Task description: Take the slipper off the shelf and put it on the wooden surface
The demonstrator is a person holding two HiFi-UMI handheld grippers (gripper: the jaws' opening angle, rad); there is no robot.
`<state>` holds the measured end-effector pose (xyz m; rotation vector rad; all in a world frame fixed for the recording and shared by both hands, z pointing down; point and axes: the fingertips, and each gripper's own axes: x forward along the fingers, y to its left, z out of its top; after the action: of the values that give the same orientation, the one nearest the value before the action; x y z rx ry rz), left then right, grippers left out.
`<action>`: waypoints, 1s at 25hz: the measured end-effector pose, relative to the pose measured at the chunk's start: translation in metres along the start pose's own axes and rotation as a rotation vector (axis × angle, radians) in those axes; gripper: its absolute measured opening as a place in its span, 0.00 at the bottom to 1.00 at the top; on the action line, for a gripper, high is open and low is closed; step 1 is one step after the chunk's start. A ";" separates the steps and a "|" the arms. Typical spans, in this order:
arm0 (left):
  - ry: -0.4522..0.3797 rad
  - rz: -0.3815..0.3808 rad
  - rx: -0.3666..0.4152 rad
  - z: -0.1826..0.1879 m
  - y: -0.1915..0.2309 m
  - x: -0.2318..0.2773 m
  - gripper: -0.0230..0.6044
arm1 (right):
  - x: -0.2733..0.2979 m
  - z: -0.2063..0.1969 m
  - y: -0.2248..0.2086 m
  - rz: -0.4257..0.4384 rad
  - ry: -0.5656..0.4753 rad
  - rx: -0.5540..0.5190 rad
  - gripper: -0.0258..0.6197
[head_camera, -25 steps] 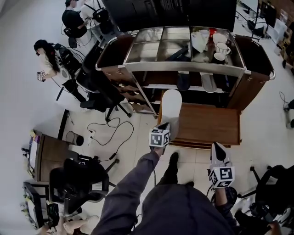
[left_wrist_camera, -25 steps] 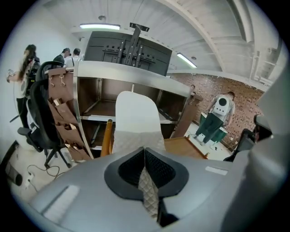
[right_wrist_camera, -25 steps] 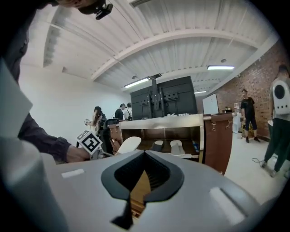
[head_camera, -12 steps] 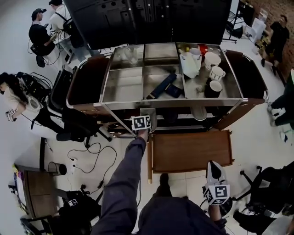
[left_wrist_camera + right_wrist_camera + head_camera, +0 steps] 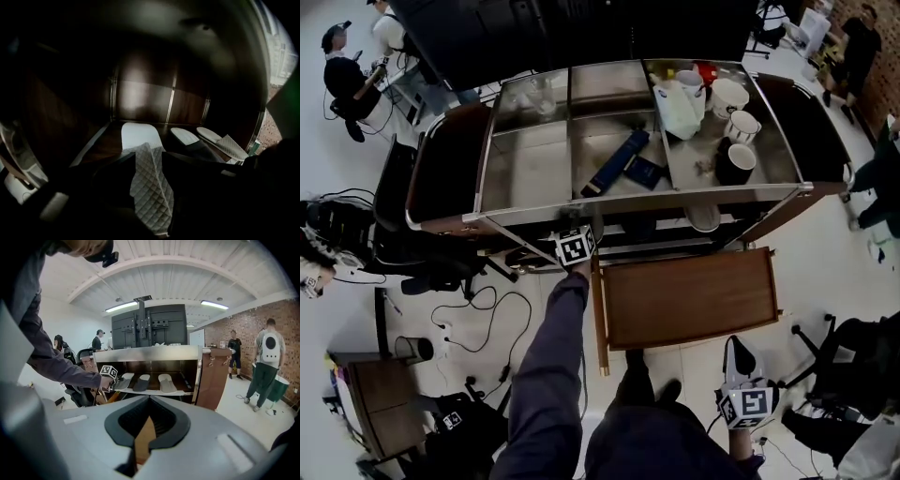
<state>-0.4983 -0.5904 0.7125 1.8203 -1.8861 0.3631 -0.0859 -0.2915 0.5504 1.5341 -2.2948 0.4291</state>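
My left gripper (image 5: 575,246) reaches under the metal-topped cart (image 5: 534,159) into its dark shelf; only the marker cube shows in the head view. In the left gripper view a white slipper (image 5: 139,135) lies on the shelf, and its quilted strap (image 5: 151,185) stands between the jaws, which are opening. Two more slippers (image 5: 187,137) lie to its right. The wooden surface (image 5: 684,298) in front of the cart is bare. My right gripper (image 5: 739,367) hangs shut and empty by my body, and its own view shows the shelf slippers (image 5: 166,383).
Cups and a jug (image 5: 680,108) and dark flat boxes (image 5: 614,161) sit on the cart top. Office chairs (image 5: 412,253), floor cables (image 5: 483,309) and a small desk (image 5: 384,412) stand to the left. People stand at the right (image 5: 265,364).
The left gripper carried the white slipper from above the wooden surface's left end up into the cart's shelf. The right gripper stayed low by my body.
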 end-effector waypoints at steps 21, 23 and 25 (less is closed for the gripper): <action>-0.074 -0.166 -0.199 -0.301 -0.296 -0.592 0.30 | -0.293 -0.172 0.029 0.302 -0.042 -0.097 0.04; -0.043 -0.170 -0.201 -0.331 -0.315 -0.631 0.26 | -0.311 -0.181 0.036 0.330 -0.046 -0.098 0.04; -0.048 -0.204 -0.152 -0.334 -0.323 -0.651 0.23 | -0.323 -0.185 0.044 0.352 -0.053 -0.106 0.04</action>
<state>-0.1315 0.1132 0.6125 1.9101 -1.6891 0.1037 0.0099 0.0702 0.5704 1.1052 -2.5915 0.3509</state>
